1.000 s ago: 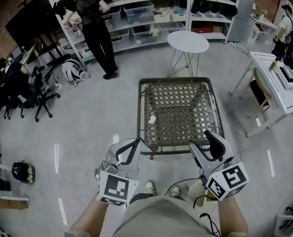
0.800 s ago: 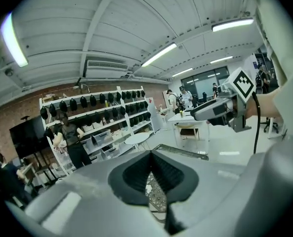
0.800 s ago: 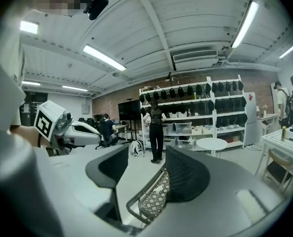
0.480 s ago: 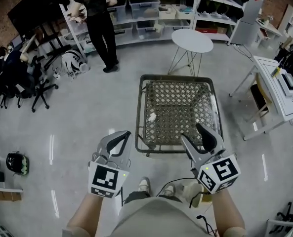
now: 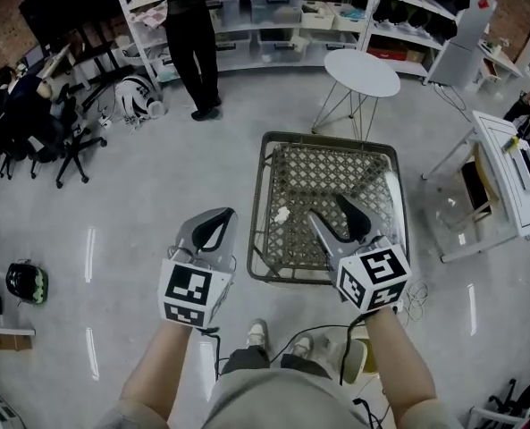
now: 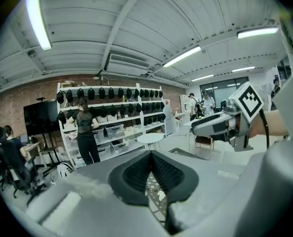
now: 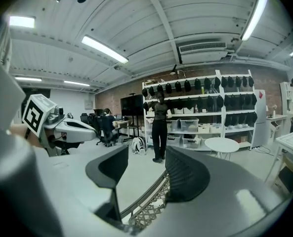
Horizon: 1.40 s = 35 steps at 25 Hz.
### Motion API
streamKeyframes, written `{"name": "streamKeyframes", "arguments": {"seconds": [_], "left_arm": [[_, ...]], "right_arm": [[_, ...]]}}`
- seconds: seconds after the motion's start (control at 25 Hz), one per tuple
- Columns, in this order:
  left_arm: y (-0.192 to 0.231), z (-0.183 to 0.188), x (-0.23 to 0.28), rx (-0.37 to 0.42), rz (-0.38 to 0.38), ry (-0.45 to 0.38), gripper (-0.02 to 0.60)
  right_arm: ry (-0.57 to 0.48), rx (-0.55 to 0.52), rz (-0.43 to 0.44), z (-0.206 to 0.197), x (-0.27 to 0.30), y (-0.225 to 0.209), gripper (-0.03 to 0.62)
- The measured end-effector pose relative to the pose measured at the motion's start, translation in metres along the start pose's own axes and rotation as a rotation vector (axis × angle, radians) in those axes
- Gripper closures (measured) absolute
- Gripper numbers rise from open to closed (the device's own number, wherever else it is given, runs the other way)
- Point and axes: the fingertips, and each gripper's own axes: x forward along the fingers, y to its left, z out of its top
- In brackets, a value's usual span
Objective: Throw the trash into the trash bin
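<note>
A square wire-mesh trash bin point(image 5: 263, 206) stands on the grey floor in front of me. A small white crumpled piece of trash point(image 5: 281, 214) lies inside it on the left. My left gripper point(image 5: 220, 217) hovers just left of the bin's near corner, its jaws together with nothing in them point(image 6: 150, 154). My right gripper point(image 5: 327, 209) hangs over the bin's near half, open and empty point(image 7: 146, 157). The bin's rim and mesh point(image 7: 147, 206) show below its jaws.
A round white table point(image 5: 361, 71) stands just beyond the bin. A person point(image 5: 193, 43) stands at the shelves at the back. A white desk point(image 5: 506, 168) is at the right, office chairs point(image 5: 41, 141) at the left, a helmet point(image 5: 23, 281) on the floor.
Both grippers have moved forward toward the bin. The right one now reaches over its near edge; the left has rolled and come level with its near left corner.
</note>
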Motion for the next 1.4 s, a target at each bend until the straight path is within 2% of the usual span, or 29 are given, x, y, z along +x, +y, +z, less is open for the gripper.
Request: {"name": "streamKeyframes", "arguments": {"seconds": [0.2,0.4,0.68,0.92,1.2,1.4], "left_arm": [[0.016,-0.016,0.036,0.002,0.014,0.021,0.578],[0.032,-0.039,0.066,-0.043,-0.035,0.018,0.578],[0.042,-0.090,0.107,-0.076,-0.080,0.103,0.578],[0.049,-0.139,0.133,-0.119,-0.115,0.166,0.578],[0.042,-0.194,0.157,-0.228,-0.099,0.241,0.578],[0.042,-0.219,0.158,-0.260,-0.081,0.266,0.578]], "right_arm": [[0.066,0.021,-0.005,-0.038,0.052,-0.026,0.352],[0.127,0.035,-0.012,-0.080,0.106,-0.032,0.353],[0.215,0.066,-0.007,-0.153,0.160,-0.041,0.347],[0.333,0.083,-0.022,-0.220,0.193,-0.045,0.347],[0.463,0.100,-0.015,-0.293,0.218,-0.054,0.349],[0.530,0.111,0.003,-0.329,0.230,-0.051,0.350]]}}
